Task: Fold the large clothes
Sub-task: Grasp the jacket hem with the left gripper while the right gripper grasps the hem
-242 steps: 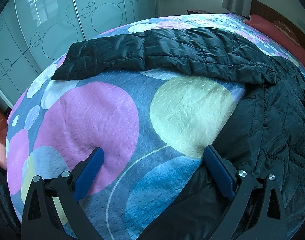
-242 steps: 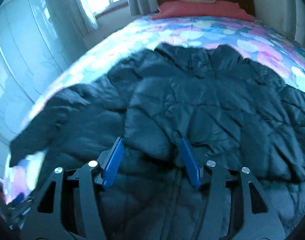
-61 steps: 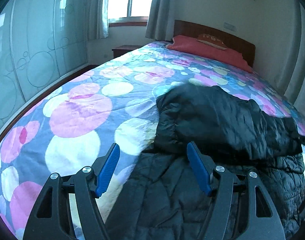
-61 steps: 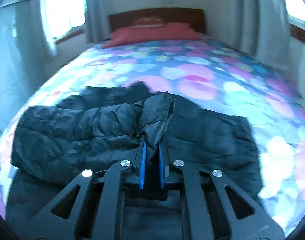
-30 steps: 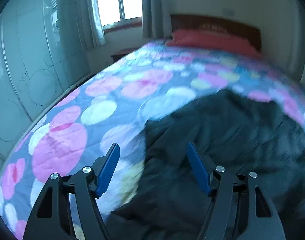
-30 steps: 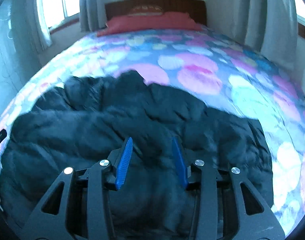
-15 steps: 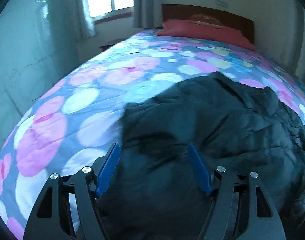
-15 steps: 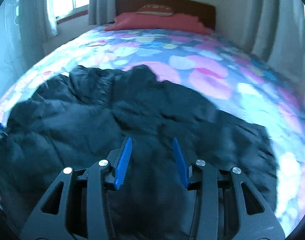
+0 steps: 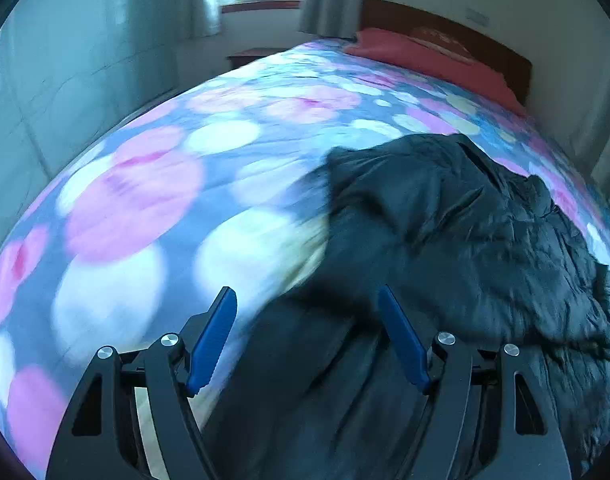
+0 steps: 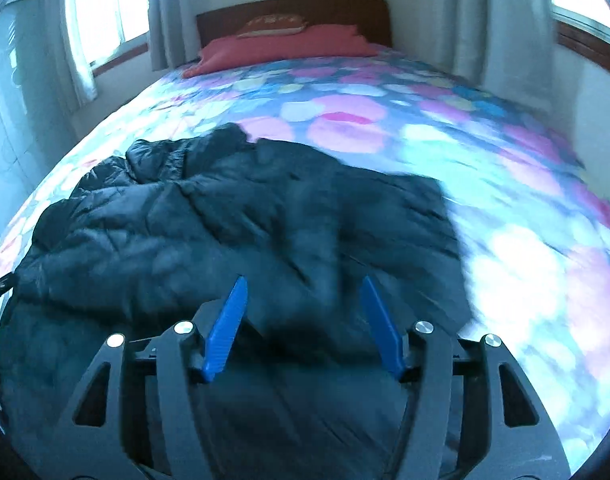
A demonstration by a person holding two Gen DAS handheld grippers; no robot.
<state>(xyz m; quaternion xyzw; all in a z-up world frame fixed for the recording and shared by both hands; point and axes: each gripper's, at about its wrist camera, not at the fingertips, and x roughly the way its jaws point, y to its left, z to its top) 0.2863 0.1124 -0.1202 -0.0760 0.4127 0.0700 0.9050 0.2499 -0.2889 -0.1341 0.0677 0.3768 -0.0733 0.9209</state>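
One bed [image 10: 445,148] fills both views, its cover printed with pink, white and blue circles, a red pillow [image 10: 281,50] lying against the wooden headboard [image 10: 293,12] at the far end. Across the near end lies the black quilted jacket [image 10: 233,216], rumpled, with one layer doubled over another. Above its near edge hangs the left gripper [image 9: 307,336], jaws apart and nothing between them. The right gripper [image 10: 303,326] hangs over the jacket's near part; its jaws have just been opening and stand apart, clear of the fabric.
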